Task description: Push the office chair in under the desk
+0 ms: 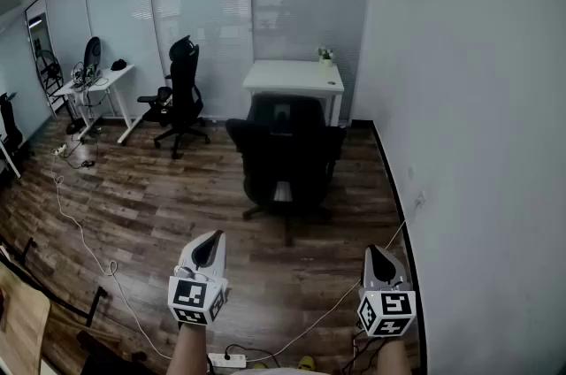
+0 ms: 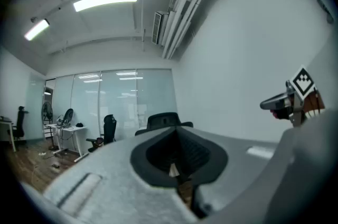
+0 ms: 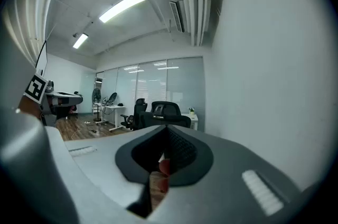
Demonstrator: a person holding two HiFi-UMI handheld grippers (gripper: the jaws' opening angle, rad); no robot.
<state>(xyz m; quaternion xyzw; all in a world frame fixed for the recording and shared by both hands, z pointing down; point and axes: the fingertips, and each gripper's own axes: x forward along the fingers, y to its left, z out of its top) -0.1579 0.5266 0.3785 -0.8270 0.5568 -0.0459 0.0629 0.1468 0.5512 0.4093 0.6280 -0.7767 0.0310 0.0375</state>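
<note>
A black office chair (image 1: 287,154) stands on the wood floor with its back toward me, just in front of a white desk (image 1: 294,78) set against the glass wall. Both grippers hang low in the head view, well short of the chair and apart from it. My left gripper (image 1: 209,248) is shut with nothing in it. My right gripper (image 1: 378,257) is likewise shut and empty. The chair's headrest (image 2: 163,119) shows over the left gripper's jaws, and the chair (image 3: 168,113) is small and far in the right gripper view.
A second black chair (image 1: 181,97) and another white desk (image 1: 95,87) with gear stand at the left. White cables (image 1: 80,232) trail across the floor to a power strip (image 1: 227,359) near my feet. A plain wall (image 1: 469,126) runs along the right.
</note>
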